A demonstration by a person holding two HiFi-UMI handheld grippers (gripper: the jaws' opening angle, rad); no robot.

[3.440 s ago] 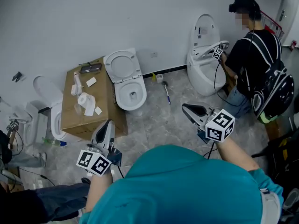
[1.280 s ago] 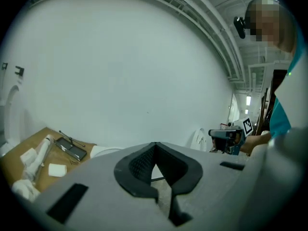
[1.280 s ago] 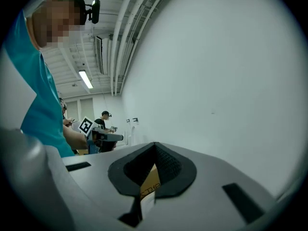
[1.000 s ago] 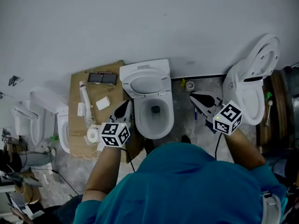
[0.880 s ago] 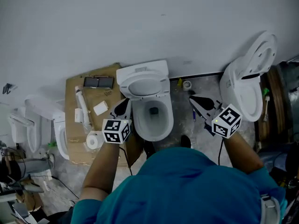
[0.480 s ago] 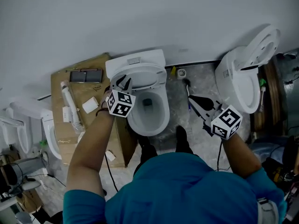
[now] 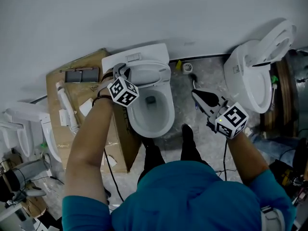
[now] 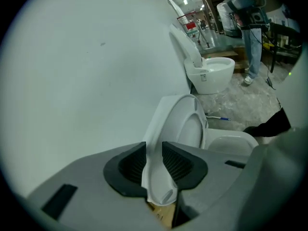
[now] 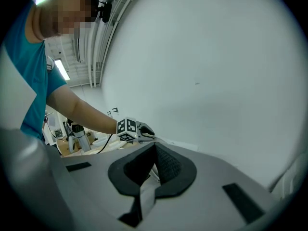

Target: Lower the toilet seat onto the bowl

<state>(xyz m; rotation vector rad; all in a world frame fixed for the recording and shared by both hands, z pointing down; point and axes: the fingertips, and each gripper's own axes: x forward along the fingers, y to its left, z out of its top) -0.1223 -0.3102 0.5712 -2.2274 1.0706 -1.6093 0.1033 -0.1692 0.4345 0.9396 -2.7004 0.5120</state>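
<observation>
The toilet seat (image 8: 185, 129) was seen raised, tilted back behind the bowl (image 7: 144, 127). Its edge was straddled by the left gripper (image 8: 154, 148), whose jaws had just been opening and stood wide. The pads seemed not to be pressed on it, though this was hard to judge. The right gripper (image 9: 153, 150) was held beside the bowl, jaws closed together on nothing.
</observation>
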